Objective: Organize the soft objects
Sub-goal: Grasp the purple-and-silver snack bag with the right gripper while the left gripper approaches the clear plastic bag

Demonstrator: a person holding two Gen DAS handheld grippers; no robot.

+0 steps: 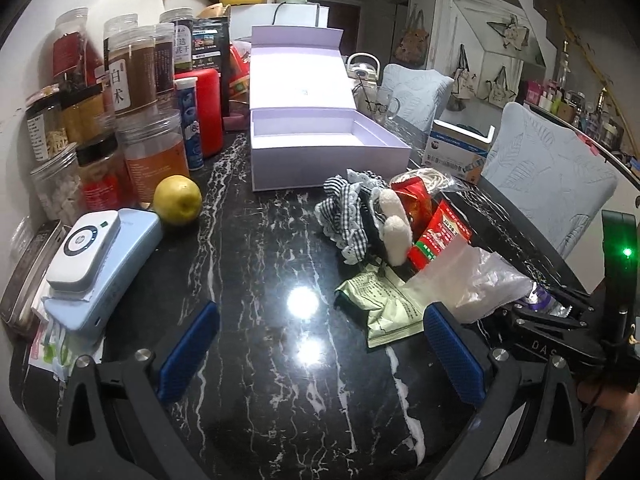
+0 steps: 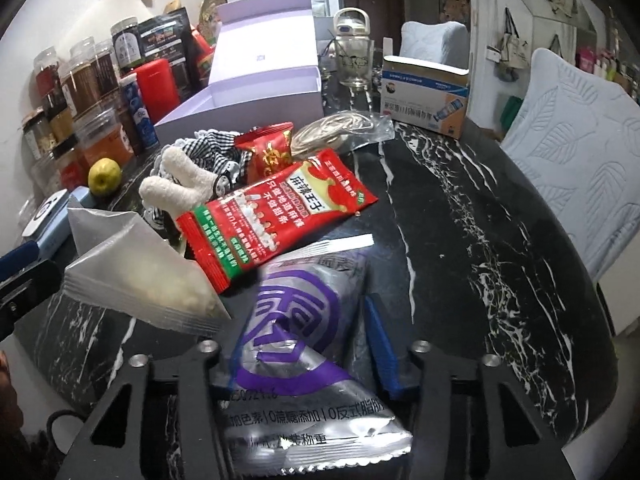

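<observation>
In the right wrist view my right gripper (image 2: 304,328) is shut on a silver pouch with a purple emblem (image 2: 296,360), which is crumpled between the jaws. One blue pad (image 2: 380,344) shows at its right edge; the other is hidden behind it. Beyond lie a red snack pouch (image 2: 280,216), a clear bag (image 2: 140,280), a small red packet (image 2: 266,146) and a plush toy in checked cloth (image 2: 180,180). My left gripper (image 1: 320,348) hangs open over bare tabletop, left of a green pouch (image 1: 380,308). The open white box (image 1: 320,148) stands behind the pile.
Jars and bottles (image 1: 120,120) crowd the table's left side, with a lemon (image 1: 178,200) and a blue and white device (image 1: 100,264) in front. A tissue box (image 2: 424,100) and a glass kettle (image 2: 352,60) stand at the back right. Cushioned chairs (image 2: 576,168) border the right edge.
</observation>
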